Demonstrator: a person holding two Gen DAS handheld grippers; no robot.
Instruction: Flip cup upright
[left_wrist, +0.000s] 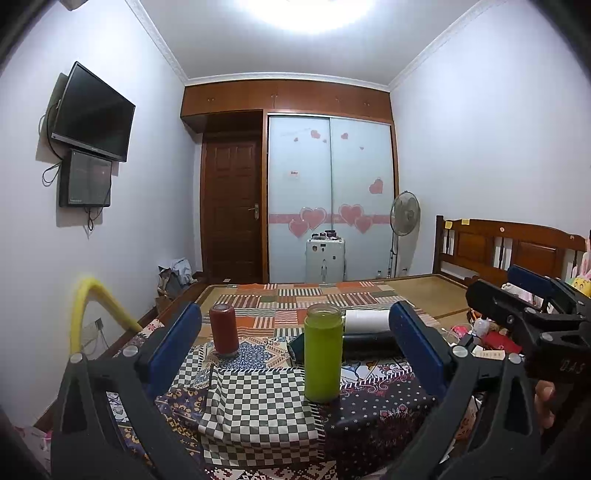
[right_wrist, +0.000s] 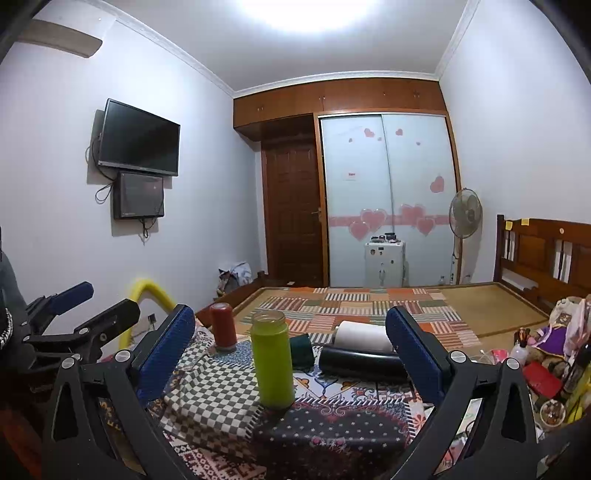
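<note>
A green cup (left_wrist: 323, 356) stands upright with its open mouth up on a patterned cloth; it also shows in the right wrist view (right_wrist: 272, 360). A red cup (left_wrist: 224, 329) stands behind it to the left, mouth down, also seen in the right wrist view (right_wrist: 223, 326). A black cup (left_wrist: 369, 345) (right_wrist: 364, 363) and a white cup (left_wrist: 365, 320) (right_wrist: 364, 338) lie on their sides to the right. My left gripper (left_wrist: 295, 343) is open and empty, short of the green cup. My right gripper (right_wrist: 291, 345) is open and empty, also short of it.
The cups rest on layered patterned cloths (left_wrist: 255, 406) over a bed. A dark green object (right_wrist: 301, 349) lies behind the green cup. Toys and clutter (right_wrist: 546, 354) sit at the right. A yellow tube (left_wrist: 88, 306) curves at the left. The right gripper's body (left_wrist: 524, 317) shows in the left view.
</note>
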